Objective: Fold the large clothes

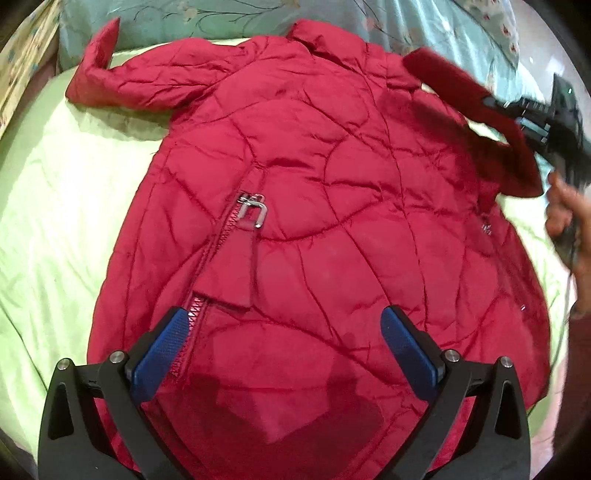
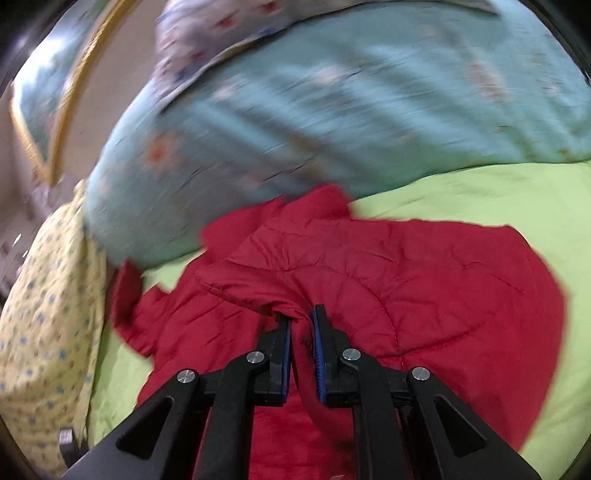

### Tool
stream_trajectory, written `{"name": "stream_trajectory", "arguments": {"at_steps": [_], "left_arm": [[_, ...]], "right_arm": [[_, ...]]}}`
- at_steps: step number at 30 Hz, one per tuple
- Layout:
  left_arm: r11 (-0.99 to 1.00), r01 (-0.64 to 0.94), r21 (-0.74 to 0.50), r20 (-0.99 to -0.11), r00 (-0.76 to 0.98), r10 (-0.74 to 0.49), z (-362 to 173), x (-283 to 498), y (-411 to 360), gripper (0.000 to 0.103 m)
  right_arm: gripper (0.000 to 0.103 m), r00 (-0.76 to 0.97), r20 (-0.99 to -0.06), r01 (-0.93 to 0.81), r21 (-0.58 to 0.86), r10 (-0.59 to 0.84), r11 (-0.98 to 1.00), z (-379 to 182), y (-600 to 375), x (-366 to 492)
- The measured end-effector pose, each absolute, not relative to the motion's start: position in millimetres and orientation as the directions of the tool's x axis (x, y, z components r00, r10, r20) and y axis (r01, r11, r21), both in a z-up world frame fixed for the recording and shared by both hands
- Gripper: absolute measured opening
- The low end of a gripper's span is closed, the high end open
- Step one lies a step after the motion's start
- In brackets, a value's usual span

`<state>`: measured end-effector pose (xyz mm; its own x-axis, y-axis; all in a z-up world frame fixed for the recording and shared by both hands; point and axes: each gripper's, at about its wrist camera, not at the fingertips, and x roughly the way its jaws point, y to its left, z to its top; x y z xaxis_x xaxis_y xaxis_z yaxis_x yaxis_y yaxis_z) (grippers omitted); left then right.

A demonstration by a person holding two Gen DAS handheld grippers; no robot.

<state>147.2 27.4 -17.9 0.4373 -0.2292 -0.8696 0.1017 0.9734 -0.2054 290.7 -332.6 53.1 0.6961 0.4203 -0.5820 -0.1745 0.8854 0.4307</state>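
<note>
Red quilted jacket (image 1: 314, 206) lies spread flat on the lime-green bedsheet (image 1: 48, 206), its collar toward the teal floral pillow (image 1: 166, 26) at the head of the bed. One sleeve (image 1: 122, 77) stretches out across the sheet away from the body and bends up at the cuff, which rests against the pillow. Near the middle of the jacket a silver zipper pull (image 1: 253, 210) sits at the top of a slanted zipper (image 1: 207, 273), with a fabric tab hanging below it.

Left gripper (image 1: 286, 343) hovers above the jacket's lower part with its blue-padded fingers spread wide and nothing between them. On the opposite side of the jacket from the outstretched sleeve, the right gripper (image 2: 301, 332) has its fingers squeezed together on a pinch of red cloth, which bunches up between the blue pads (image 2: 317, 350). From the left wrist camera the other sleeve (image 1: 472, 110) is lifted off the bed and stretched from the shoulder to that gripper, held by a hand (image 1: 565, 214) at the edge of the view. It looks to be the cuff end that is clamped, though the blur makes that hard to confirm.

A yellow patterned cloth (image 2: 44, 302) lies beside the pillow, beyond the sleeve with the bent cuff.
</note>
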Motion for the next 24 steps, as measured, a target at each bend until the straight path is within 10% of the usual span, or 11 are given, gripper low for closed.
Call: {"name": "stream_trajectory", "arguments": {"at_steps": [24], "left_arm": [[0.717,0.099,-0.689,-0.649,0.354,-0.673,-14.6,324.7,47.1,0.103]], "right_arm": [[0.016,0.458,-0.680,-0.481,0.352,0.573,0.803,-27.0,-190.9,269.2]]}}
